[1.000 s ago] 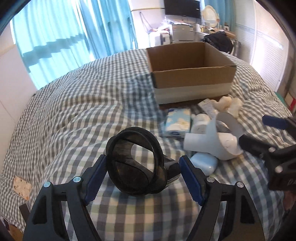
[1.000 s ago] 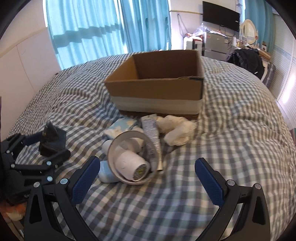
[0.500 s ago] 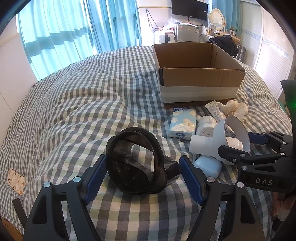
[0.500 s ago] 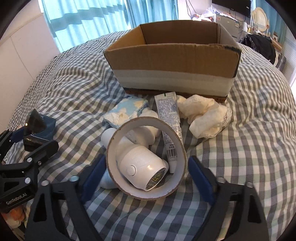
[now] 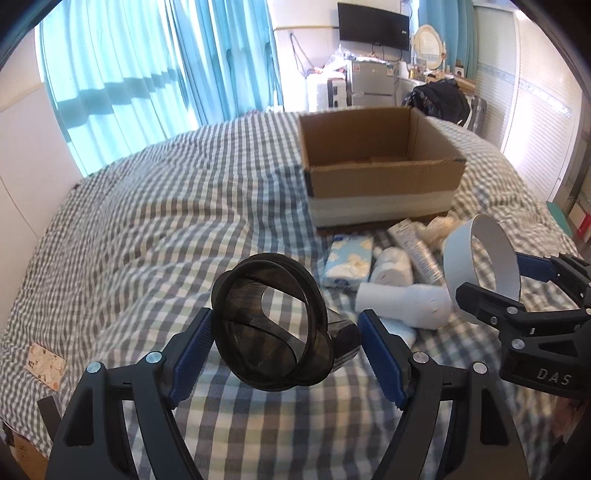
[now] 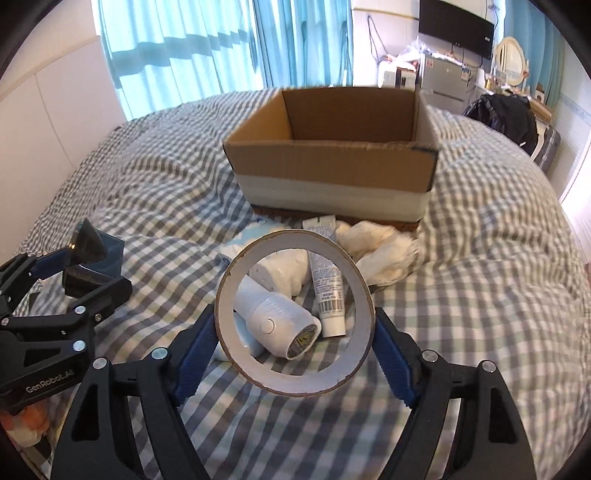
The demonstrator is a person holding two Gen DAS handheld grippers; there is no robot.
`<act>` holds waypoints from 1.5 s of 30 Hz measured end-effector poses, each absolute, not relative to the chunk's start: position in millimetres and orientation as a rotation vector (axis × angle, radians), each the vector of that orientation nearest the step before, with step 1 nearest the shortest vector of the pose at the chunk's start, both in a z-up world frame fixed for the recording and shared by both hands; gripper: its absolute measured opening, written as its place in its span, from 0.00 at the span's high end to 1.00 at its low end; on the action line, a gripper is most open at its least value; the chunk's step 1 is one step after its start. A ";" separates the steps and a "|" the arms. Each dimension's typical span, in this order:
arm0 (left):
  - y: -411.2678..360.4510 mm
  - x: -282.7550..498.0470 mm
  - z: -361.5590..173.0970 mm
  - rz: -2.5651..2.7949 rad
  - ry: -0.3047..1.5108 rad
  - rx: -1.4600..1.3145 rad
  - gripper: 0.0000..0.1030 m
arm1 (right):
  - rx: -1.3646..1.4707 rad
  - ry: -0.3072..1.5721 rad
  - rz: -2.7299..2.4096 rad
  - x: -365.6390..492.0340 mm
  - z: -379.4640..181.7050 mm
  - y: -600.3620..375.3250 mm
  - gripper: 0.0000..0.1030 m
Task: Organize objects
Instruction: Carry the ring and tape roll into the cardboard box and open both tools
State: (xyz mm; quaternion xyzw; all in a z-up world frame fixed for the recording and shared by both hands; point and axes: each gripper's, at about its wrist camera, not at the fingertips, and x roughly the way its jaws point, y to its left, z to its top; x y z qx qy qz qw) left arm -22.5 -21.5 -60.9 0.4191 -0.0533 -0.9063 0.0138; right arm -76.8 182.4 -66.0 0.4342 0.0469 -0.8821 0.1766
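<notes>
**Bright bedroom, checked bed, blue curtains**

A bed [image 5: 155, 221] under a grey-and-white checked cover fills the foreground. Behind it, turquoise curtains [image 5: 122, 81] hang over a window, daylight glowing through them. A white wall [image 5: 22, 155] stands at the left. At the far end, a black TV [image 5: 373, 26] is mounted on the wall above a small grey fridge [image 5: 371, 83]. An oval mirror [image 6: 511, 61] stands near it, with dark clothing [image 6: 504, 110] heaped below.
</notes>
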 end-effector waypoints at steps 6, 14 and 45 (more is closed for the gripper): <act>-8.2 -20.7 -24.3 -2.900 -0.170 1.235 0.22 | 1.094 0.160 -2.570 -57.5 -14.2 196.8 0.23; 1.8 -50.6 29.0 -2.980 -0.171 1.151 0.22 | 0.910 0.238 -2.639 -56.6 54.8 210.2 0.23; 25.7 -305.5 -24.5 -3.134 -0.135 1.317 0.22 | 1.091 0.144 -2.597 -329.1 32.3 193.5 0.23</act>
